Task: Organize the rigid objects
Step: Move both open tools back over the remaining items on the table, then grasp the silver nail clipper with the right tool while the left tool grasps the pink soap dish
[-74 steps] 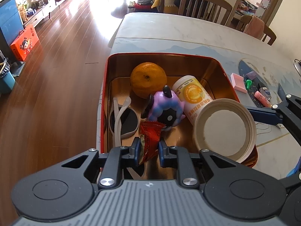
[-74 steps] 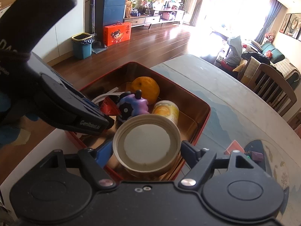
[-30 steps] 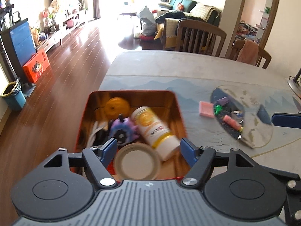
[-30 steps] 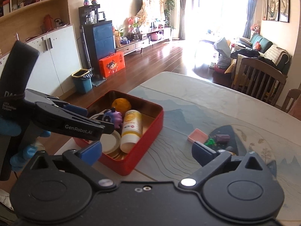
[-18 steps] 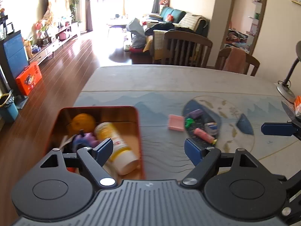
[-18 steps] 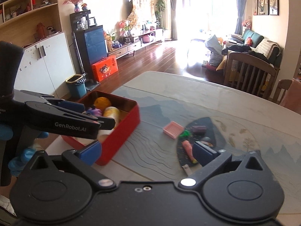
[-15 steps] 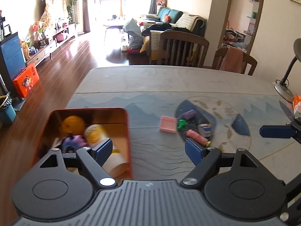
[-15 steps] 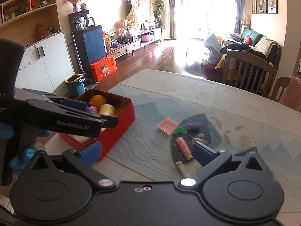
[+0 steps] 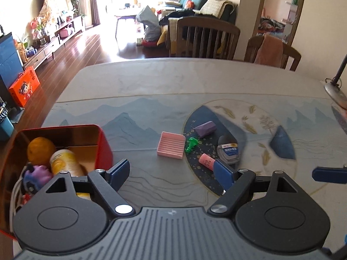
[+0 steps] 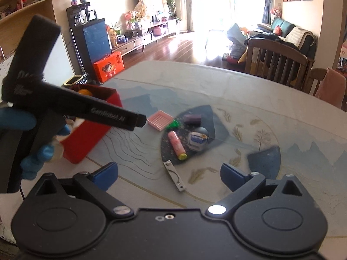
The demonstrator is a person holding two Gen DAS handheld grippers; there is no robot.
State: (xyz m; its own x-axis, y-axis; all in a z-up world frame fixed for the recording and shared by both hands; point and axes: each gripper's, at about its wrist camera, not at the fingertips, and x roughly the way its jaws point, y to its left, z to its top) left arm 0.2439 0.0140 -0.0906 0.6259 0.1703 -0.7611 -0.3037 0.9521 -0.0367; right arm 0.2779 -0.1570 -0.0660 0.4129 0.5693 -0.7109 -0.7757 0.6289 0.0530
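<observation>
A red tin box (image 9: 104, 145) (image 10: 91, 134) stands at the table's left and holds an orange (image 9: 40, 149), a yellow-and-white bottle (image 9: 65, 162) and a purple toy (image 9: 36, 173). Loose on the table lie a pink ribbed tray (image 9: 171, 145) (image 10: 159, 120), a green piece (image 9: 190, 144), a purple block (image 9: 205, 129), a pink tube (image 9: 206, 161) (image 10: 176, 144), a small round tin (image 9: 227, 150) (image 10: 196, 139) and nail clippers (image 10: 174, 175). My left gripper (image 9: 173, 173) is open and empty above the table, right of the box. My right gripper (image 10: 169, 175) is open and empty, with the clippers between its fingers.
The table wears a cloth with a blue mountain print (image 9: 134, 112). Wooden chairs (image 9: 206, 36) stand at the far edge. A lamp base (image 9: 334, 86) is at the far right. The wooden floor (image 9: 65, 60) drops away on the left.
Both grippers let go of things in the box, opened, pulled back and swung right. The view now centres on the loose items instead of the box.
</observation>
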